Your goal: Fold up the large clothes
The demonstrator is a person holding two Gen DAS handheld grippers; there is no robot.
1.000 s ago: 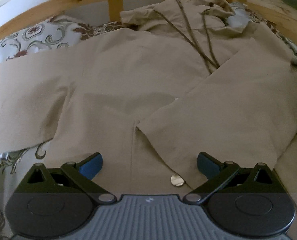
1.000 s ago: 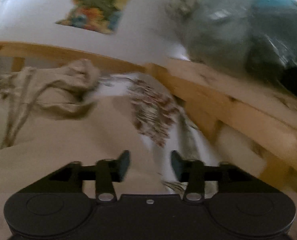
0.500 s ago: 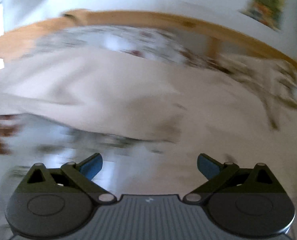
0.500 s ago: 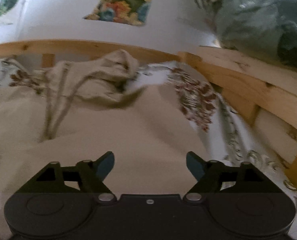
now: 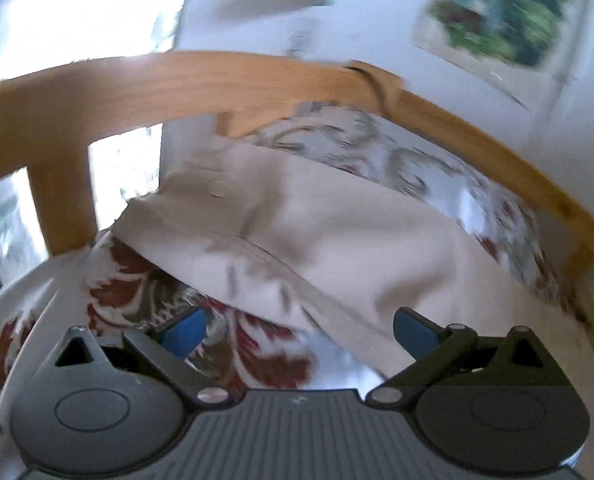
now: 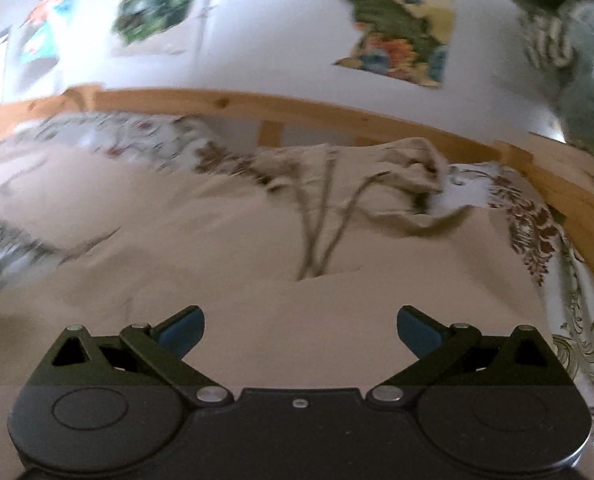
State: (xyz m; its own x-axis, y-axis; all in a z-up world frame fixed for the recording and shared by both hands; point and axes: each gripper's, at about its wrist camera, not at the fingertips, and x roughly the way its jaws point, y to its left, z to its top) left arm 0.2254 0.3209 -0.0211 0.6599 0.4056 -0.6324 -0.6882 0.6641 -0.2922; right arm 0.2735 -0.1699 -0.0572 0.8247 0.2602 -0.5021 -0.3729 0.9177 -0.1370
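- Lying ahead of the left gripper [image 5: 299, 330], the coat's [image 5: 337, 240] sleeve runs up-left toward the bed rail [image 5: 177, 80]; fingers wide apart, empty.
- Opening over the coat body, the right gripper [image 6: 300, 330] holds nothing.

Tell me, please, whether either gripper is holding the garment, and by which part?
Neither holds anything. The left gripper is open above the sleeve edge, and the right gripper is opening over the garment, nothing between its fingers.
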